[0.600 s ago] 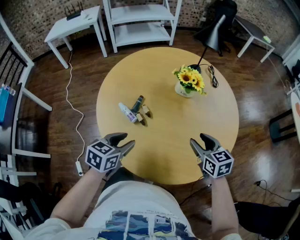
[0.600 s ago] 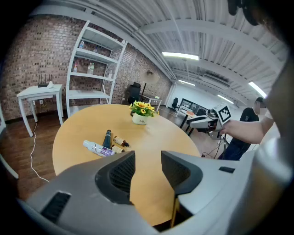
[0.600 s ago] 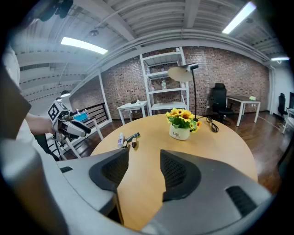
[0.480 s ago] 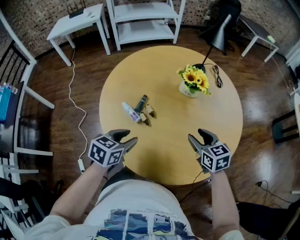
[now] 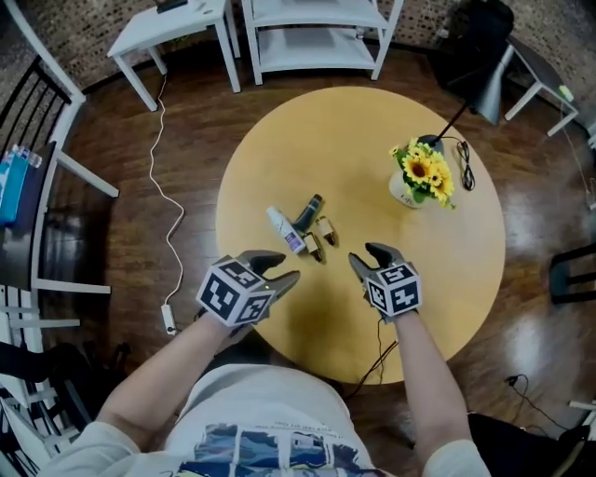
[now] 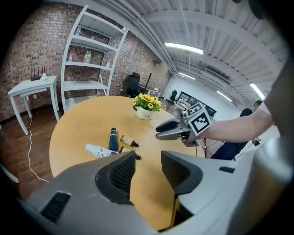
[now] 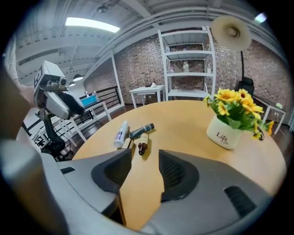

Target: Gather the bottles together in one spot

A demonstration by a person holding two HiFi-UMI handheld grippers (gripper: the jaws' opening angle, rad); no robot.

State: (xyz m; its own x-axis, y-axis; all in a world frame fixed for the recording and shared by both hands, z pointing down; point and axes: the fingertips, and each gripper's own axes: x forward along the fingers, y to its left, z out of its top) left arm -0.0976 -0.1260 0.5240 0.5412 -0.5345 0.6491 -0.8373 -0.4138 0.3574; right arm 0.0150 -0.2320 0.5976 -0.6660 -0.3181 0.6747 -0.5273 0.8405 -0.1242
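Note:
Several bottles lie bunched left of centre on the round wooden table [image 5: 438, 279]: a white bottle [image 5: 282, 229], a dark tube [image 5: 309, 211] and two small amber bottles [image 5: 326, 226] [image 5: 313, 247]. My left gripper [image 5: 277, 270] hovers over the table's near edge just below them, open and empty. To the cluster's right my right gripper [image 5: 367, 257] is also open and empty. In the left gripper view the white bottle [image 6: 98, 150] and tube [image 6: 113, 138] lie beyond the jaws. From the right gripper view the amber bottle [image 7: 143, 145] lies just ahead.
A white pot of sunflowers [image 5: 417, 179] stands at the table's right, beside a black lamp [image 5: 486, 82] and its cord. A white shelf unit [image 5: 315, 33], a white side table [image 5: 168, 26] and a dark chair [image 5: 37, 177] surround the table.
Both grippers have moved forward over the table toward the bottles, the right one also inward to the left. The bottles have not moved.

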